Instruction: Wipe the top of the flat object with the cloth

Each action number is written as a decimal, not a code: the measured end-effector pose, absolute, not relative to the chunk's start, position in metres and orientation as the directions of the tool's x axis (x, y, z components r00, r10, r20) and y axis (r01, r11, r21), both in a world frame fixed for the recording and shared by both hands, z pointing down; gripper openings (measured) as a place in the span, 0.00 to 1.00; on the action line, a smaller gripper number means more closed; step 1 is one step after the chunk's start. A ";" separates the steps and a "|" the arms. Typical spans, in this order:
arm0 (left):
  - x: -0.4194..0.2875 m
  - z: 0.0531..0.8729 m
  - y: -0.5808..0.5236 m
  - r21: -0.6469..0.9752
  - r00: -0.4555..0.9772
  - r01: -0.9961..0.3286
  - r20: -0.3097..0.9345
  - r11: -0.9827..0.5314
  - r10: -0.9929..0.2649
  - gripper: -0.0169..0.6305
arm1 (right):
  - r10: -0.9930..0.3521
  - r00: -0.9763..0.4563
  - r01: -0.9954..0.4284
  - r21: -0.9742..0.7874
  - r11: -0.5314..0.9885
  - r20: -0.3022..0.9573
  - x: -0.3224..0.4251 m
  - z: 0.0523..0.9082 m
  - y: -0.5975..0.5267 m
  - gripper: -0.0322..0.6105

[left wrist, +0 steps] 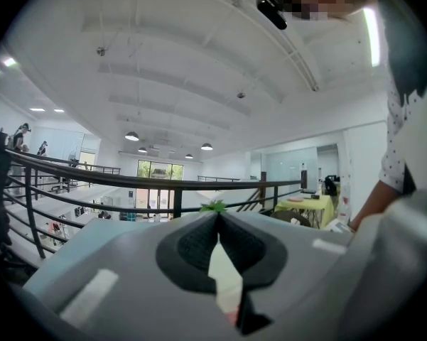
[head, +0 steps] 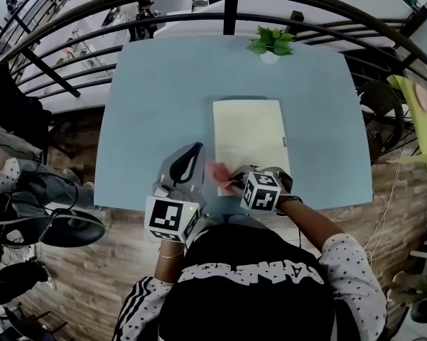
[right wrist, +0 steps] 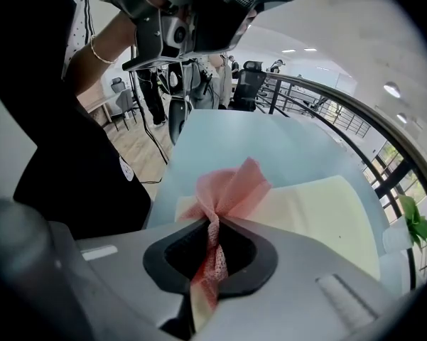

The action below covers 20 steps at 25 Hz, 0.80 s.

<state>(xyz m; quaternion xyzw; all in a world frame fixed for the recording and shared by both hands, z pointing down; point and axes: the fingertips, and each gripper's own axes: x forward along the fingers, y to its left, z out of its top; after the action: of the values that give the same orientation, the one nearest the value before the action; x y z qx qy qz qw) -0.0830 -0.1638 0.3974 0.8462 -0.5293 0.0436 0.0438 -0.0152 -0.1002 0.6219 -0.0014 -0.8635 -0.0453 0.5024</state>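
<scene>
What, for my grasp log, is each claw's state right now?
Left claw: closed, holding nothing.
Right claw: closed on the pink cloth.

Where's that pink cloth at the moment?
In the head view the pink cloth sits low and centre, pinched in the right gripper at the near left corner of the cream flat object on the blue table.
</scene>
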 end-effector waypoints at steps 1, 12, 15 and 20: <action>-0.083 0.397 -0.164 0.028 0.435 -0.900 0.120 -0.435 -0.892 0.03 | -0.040 -0.495 0.054 0.078 0.996 0.868 -0.015 0.621 -0.098 0.08; -0.078 0.395 -0.169 0.018 0.432 -0.901 0.122 -0.433 -0.894 0.03 | 0.094 -0.519 0.111 -0.042 0.993 0.850 -0.012 0.623 -0.083 0.08; -0.082 0.393 -0.167 0.009 0.419 -0.907 0.121 -0.421 -0.900 0.03 | 0.142 -0.553 0.094 -0.108 0.990 0.821 -0.012 0.617 -0.084 0.08; -0.089 0.392 -0.164 -0.007 0.389 -0.919 0.125 -0.393 -0.912 0.03 | 0.105 -0.569 0.059 -0.087 0.994 0.815 -0.003 0.609 -0.106 0.08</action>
<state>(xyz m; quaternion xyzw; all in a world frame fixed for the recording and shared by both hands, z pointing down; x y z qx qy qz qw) -0.0895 -0.1644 0.3924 0.8329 -0.5499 0.0543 0.0317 -0.0033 -0.1064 0.6091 -0.0463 -0.8855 0.0252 0.4617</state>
